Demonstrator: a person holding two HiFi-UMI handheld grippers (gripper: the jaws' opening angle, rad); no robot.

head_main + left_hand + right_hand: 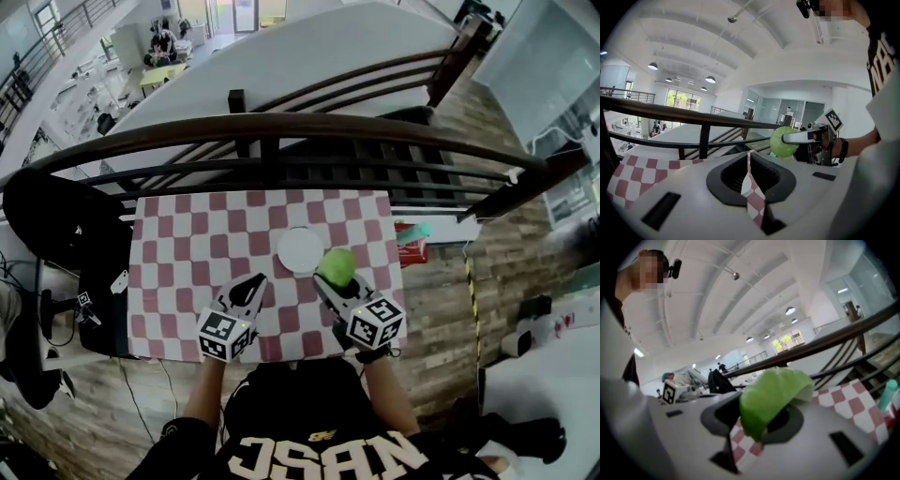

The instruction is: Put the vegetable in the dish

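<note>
Right gripper view is showing your right gripper (759,420) with its jaws wide, squeezing the green vegetable (771,394). You are holding it just beside the white dish (300,250) over the checkered tabletop (187,253). Your left gripper (251,284) is resting with jaws shut and empty.

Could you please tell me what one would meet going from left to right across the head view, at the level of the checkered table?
Left gripper → white dish → green vegetable → teal bottle.
</note>
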